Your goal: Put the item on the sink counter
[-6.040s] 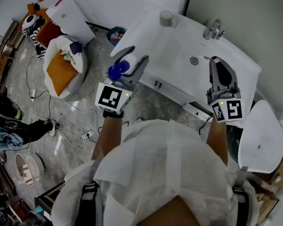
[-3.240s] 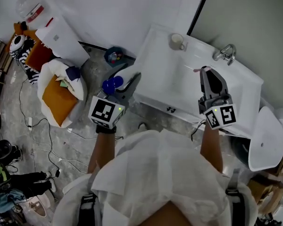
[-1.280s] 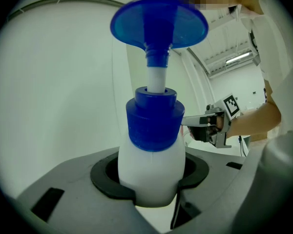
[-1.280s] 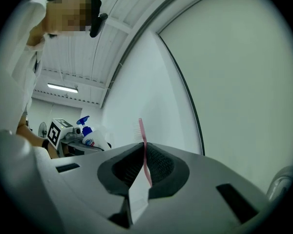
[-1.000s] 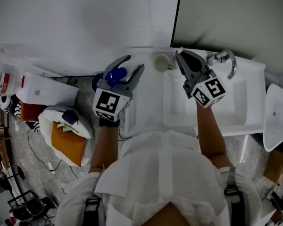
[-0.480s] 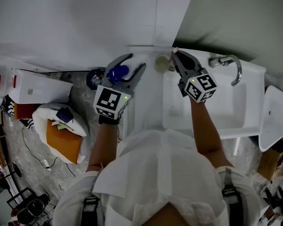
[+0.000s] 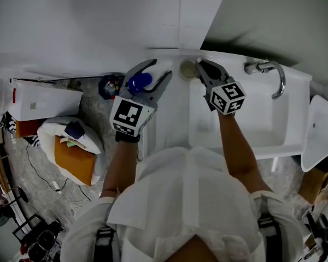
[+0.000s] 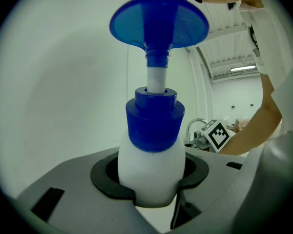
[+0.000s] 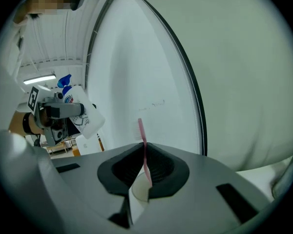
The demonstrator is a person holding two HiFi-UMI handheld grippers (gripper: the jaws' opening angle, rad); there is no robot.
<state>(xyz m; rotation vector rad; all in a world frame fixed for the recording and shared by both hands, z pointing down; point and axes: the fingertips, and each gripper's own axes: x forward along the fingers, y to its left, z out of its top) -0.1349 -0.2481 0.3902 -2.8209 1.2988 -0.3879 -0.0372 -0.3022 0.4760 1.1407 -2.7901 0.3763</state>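
My left gripper [image 7: 156, 72] is shut on a white pump bottle with a blue top [image 7: 138, 82], held over the left end of the white sink counter [image 7: 169, 119]. In the left gripper view the bottle [image 8: 151, 172] stands upright between the jaws, blue pump head [image 8: 158, 26] at the top. My right gripper [image 7: 201, 65] is shut on a thin pink toothbrush [image 9: 143, 152]. It hovers right beside a small white cup [image 7: 188, 68] at the counter's back. The cup's rim [image 9: 138, 193] shows just under the jaws, with the brush's lower end at it.
The sink basin [image 7: 246, 113] and chrome faucet [image 7: 269, 70] lie right of the right gripper. A wall rises right behind the counter. On the floor at left are a white box [image 7: 44, 100], a bag with orange contents [image 7: 74, 152] and a blue bowl [image 7: 107, 85]. A white lid [image 7: 321, 130] sits far right.
My right gripper has moved left with the toothbrush, up to the cup. The left gripper keeps the bottle in about the same spot.
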